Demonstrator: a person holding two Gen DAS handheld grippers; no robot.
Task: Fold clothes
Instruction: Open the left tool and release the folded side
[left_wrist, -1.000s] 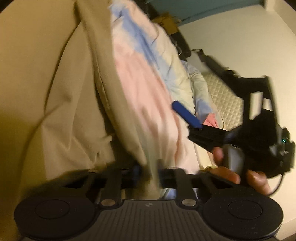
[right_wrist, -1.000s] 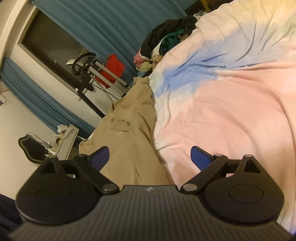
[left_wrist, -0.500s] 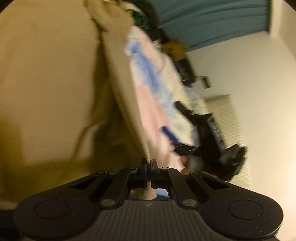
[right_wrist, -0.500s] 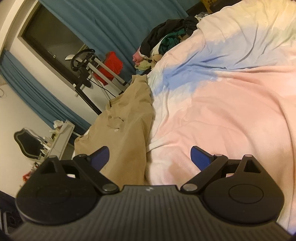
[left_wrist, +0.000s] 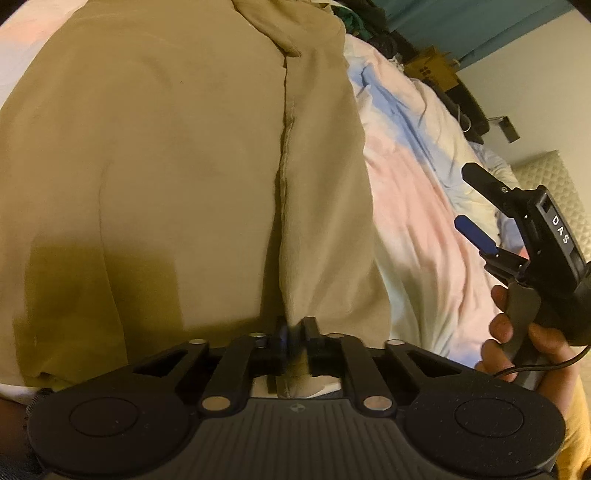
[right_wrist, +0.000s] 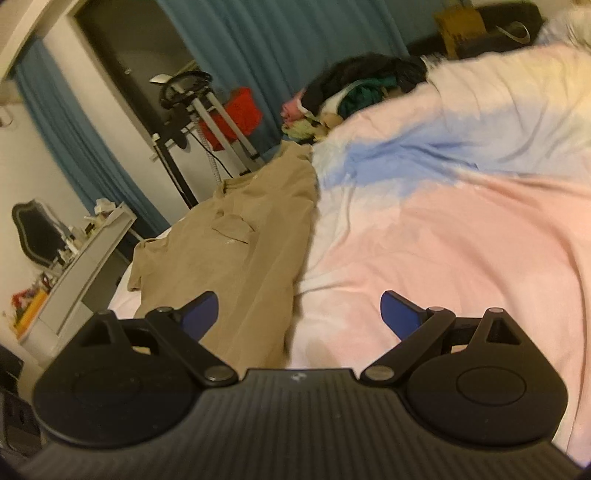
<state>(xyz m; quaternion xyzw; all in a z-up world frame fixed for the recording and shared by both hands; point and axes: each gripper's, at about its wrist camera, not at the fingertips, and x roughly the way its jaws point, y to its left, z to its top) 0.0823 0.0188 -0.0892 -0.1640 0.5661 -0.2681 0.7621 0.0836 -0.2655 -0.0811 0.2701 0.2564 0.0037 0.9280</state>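
The bed (right_wrist: 461, 229), under its pink and blue cover, carries everything here. Along its curtain-side edge lies the tan shirt (right_wrist: 236, 258), spread fairly flat, collar toward the heap of clothes (right_wrist: 354, 88) at the far end of the bed. The left hand-held gripper (left_wrist: 291, 332) is clamped on the shirt's near hem, right where a seam runs down. The right hand-held gripper (right_wrist: 299, 314) hangs over the bed beside the shirt, blue pads wide apart, holding nothing. To fold well, I'd say the right one should pinch the hem at a matching spot, then both lift evenly, keeping the cloth taut so it doesn't bunch.
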